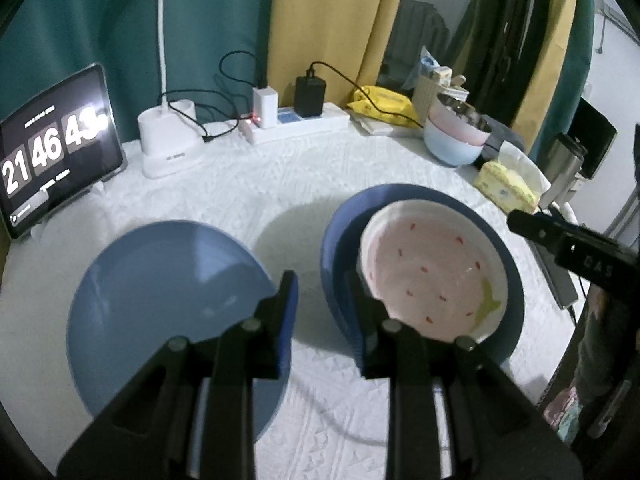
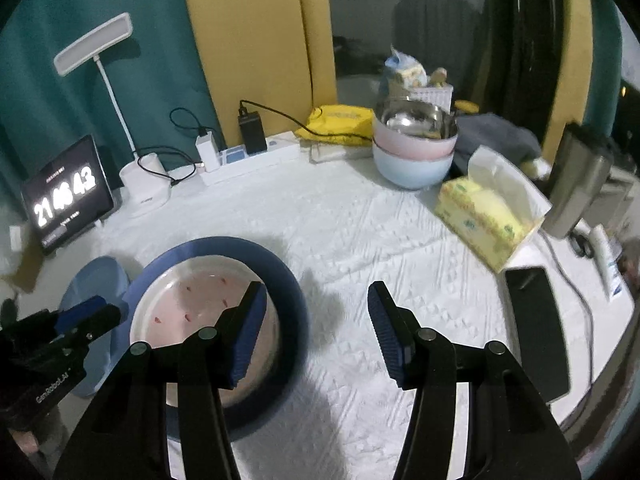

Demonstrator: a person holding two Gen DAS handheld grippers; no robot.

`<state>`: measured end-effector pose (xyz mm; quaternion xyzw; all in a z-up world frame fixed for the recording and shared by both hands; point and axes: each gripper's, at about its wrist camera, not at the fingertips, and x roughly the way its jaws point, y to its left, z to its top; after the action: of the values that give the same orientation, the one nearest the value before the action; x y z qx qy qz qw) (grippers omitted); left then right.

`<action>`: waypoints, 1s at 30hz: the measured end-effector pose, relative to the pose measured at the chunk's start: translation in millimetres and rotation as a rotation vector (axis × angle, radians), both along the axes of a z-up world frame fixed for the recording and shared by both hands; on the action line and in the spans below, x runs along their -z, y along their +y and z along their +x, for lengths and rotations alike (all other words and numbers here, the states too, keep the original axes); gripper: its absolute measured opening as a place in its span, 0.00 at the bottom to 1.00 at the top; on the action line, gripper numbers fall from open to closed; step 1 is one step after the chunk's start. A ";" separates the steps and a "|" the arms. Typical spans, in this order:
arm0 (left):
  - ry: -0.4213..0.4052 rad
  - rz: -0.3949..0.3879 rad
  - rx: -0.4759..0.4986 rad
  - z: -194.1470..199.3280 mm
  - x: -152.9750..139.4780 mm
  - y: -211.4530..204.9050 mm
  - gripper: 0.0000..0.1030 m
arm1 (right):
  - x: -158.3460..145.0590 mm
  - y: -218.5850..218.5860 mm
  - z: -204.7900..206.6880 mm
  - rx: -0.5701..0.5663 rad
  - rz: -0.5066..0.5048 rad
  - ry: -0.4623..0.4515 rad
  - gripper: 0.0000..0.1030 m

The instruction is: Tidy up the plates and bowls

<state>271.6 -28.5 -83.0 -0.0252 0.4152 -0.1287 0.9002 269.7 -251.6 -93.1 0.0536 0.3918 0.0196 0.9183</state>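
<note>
Left wrist view: left gripper (image 1: 324, 312) jaws narrowly apart, empty, above the cloth-covered desk (image 1: 280, 184) between light blue round plate (image 1: 168, 300) and pink-white speckled dish (image 1: 432, 276) nested in dark blue plate (image 1: 340, 240); right wrist view: right gripper (image 2: 318, 328) wide apart, empty, beside that stack; risk: a jaw could clip the rim and tip it.

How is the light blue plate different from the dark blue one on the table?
The light blue plate is pale and lies bare; the dark blue plate is a deeper navy and carries a white dish with red specks on it. The light blue plate sits to the left in the left wrist view, the dark blue plate to the right, with bare tablecloth between them. Both are round and rest flat on the cloth.
</note>
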 end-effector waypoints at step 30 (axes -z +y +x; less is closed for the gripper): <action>-0.008 0.068 -0.058 -3.7 19.4 -21.7 0.18 | 50.8 -19.1 13.4 -0.083 0.253 0.089 0.49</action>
<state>267.9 -50.2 -102.4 -0.0062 0.4147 -0.0887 0.9056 283.1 -270.7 -143.8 0.1537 0.4285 0.1047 0.8842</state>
